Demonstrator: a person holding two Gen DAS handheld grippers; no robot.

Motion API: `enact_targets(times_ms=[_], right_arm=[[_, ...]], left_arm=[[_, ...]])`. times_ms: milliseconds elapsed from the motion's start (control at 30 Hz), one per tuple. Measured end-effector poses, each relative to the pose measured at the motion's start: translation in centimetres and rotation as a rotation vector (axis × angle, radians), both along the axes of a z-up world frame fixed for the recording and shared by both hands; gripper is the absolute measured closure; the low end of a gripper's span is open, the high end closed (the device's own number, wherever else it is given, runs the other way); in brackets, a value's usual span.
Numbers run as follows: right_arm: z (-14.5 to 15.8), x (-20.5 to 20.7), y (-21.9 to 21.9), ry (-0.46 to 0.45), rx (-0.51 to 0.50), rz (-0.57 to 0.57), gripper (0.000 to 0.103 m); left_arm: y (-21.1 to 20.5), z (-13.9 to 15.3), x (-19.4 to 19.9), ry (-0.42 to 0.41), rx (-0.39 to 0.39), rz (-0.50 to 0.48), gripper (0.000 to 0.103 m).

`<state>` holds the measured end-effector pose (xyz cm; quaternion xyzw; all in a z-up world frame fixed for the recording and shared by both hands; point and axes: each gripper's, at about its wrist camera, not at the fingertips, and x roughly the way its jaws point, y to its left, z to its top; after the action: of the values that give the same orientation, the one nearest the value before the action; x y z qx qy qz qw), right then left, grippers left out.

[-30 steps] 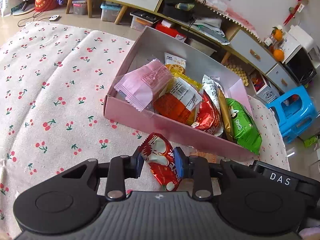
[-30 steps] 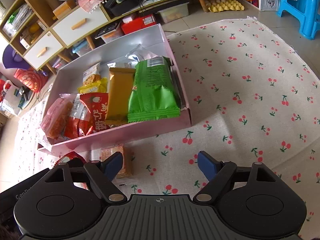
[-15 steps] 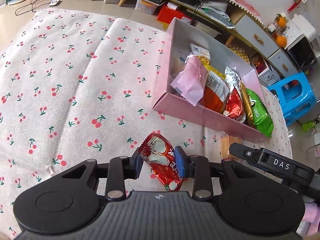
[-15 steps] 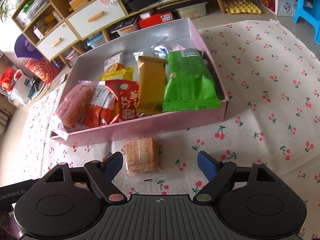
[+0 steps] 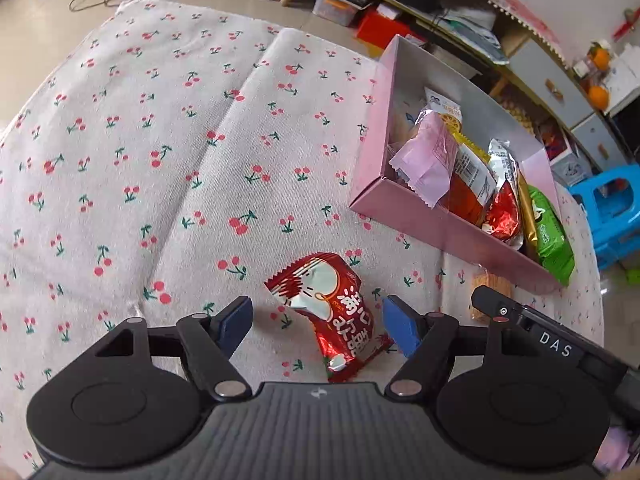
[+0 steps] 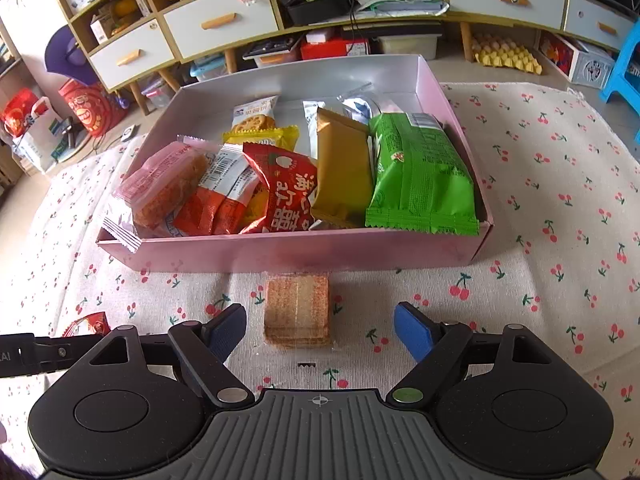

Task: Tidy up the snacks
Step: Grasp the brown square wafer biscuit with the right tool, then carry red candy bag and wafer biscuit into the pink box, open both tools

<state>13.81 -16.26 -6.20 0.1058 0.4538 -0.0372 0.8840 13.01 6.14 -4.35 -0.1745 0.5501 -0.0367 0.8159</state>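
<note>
A red snack packet [image 5: 330, 312] lies on the cherry-print cloth between the open fingers of my left gripper [image 5: 318, 326]. The pink box [image 6: 296, 250] holds several snacks, among them a green bag [image 6: 420, 176], a gold packet [image 6: 342, 168] and a red packet [image 6: 286, 190]. A clear-wrapped cracker pack [image 6: 298, 306] lies on the cloth just in front of the box, between the open fingers of my right gripper [image 6: 320, 330]. In the left wrist view the box [image 5: 416, 220] is at the right.
The cherry-print cloth [image 5: 160, 140] covers the surface. Low cabinets with drawers [image 6: 224, 24] and floor clutter stand behind the box. A blue stool [image 5: 612, 204] is at the far right. The right gripper's body [image 5: 532, 332] sits beside my left one.
My left gripper opened and let go of the red packet, which now lies on the cloth. The right gripper moved so the cracker pack sits between its open fingers.
</note>
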Motion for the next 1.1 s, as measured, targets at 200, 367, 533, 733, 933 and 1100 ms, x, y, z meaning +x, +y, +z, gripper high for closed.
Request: enact_targets(times_ms=[200, 367, 533, 733, 933, 1100], right_arm=[[0.1, -0.1, 0.3, -0.015, -0.022, 0.013, 0.034], [0.2, -0.2, 0.5, -0.010, -0.005, 0.035, 0.051], [0.2, -0.1, 0.5, 0.006, 0.036, 0.045, 0.068], [0.3, -0.3, -0.6, 0.042, 0.144, 0.008, 0.068], [0.5, -0.8, -2.3, 0.069, 0.221, -0.043, 0.068], [0.7, -1.4, -3.8, 0.115, 0.259, -0.076, 0.068]], left_arm=[[-2.3, 0.1, -1.3, -0.061, 0.029, 0.049, 0.048], [-2.8, -0.1, -1.1, -0.074, 0.085, 0.057, 0.060], [-3.1, -0.3, -1.2, -0.093, 0.107, 0.064, 0.075], [-2.6, 0.1, -1.4, -0.091, 0.064, 0.054, 0.078], [-2.1, 0.7, -1.6, -0.096, 0.031, 0.041, 0.078], [-1.5, 1.5, -1.7, -0.111, 0.022, 0.020, 0.078]])
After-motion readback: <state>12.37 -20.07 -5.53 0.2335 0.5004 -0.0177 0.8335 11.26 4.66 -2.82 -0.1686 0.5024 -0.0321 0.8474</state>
